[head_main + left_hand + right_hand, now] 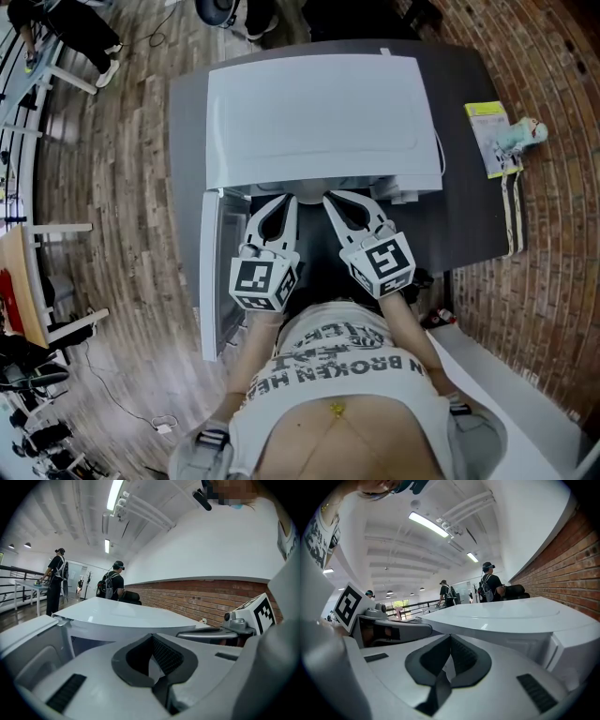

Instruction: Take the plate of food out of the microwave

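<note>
The white microwave (319, 112) stands on a dark table (469, 197), its door (211, 281) swung open to the left. Neither the plate of food nor the microwave's inside shows in any view. My left gripper (286, 200) and right gripper (331, 199) sit side by side at the front opening, tips just under the top's front edge. In the left gripper view the left gripper (157, 660) has its jaws together below the microwave's top (117, 613). The right gripper (447, 660) looks the same beside the white casing (511, 616). I see nothing held.
A yellow-green booklet (489, 136) and a small pale toy (521, 134) lie at the table's right edge. Brick paving runs along the right and wood floor along the left. Several people (112, 581) stand at desks far behind. A white ledge (506, 384) sits at lower right.
</note>
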A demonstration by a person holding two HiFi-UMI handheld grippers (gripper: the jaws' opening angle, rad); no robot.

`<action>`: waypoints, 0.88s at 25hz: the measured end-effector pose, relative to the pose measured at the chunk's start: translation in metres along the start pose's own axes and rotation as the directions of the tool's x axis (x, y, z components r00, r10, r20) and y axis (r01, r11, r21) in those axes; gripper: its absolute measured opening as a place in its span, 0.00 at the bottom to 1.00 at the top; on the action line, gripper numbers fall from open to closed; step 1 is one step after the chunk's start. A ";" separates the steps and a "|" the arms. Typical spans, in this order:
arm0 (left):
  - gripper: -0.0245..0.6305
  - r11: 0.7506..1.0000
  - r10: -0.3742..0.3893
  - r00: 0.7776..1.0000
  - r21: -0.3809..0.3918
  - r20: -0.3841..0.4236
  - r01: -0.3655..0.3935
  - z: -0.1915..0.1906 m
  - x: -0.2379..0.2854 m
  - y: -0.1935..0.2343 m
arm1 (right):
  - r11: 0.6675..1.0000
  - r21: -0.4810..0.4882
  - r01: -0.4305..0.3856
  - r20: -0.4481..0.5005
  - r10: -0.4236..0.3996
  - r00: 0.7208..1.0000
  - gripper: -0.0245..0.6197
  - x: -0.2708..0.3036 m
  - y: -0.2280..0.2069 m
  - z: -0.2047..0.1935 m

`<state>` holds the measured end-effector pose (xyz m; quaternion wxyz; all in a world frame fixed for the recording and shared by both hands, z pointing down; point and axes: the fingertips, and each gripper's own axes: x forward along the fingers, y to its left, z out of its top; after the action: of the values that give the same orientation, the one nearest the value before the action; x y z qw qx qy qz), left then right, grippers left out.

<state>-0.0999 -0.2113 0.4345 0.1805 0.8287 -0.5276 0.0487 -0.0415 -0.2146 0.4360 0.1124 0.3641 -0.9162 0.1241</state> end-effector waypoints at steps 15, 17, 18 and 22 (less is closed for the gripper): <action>0.05 1.000 0.013 0.999 -0.007 -0.038 -0.014 -0.015 0.015 0.001 | 0.999 0.036 0.016 -0.034 -0.015 0.999 0.05 0.001 -0.023 -0.016; 0.05 1.000 0.021 0.999 -0.007 -0.046 -0.021 -0.018 0.016 0.003 | 0.999 0.038 0.014 -0.044 -0.013 0.999 0.05 0.004 -0.025 -0.020; 0.05 1.000 0.024 0.998 -0.007 -0.050 -0.024 -0.020 0.017 0.005 | 0.999 0.040 0.014 -0.049 -0.012 0.999 0.05 0.006 -0.025 -0.023; 0.05 0.999 0.037 0.996 -0.012 -0.078 -0.038 -0.032 0.021 0.013 | 0.999 0.047 0.018 -0.075 -0.014 0.997 0.05 0.012 -0.029 -0.035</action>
<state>-0.0985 -0.2225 0.4730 0.2055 0.8150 -0.5358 0.0804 -0.0258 -0.2318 0.4772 0.1389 0.3690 -0.9052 0.1587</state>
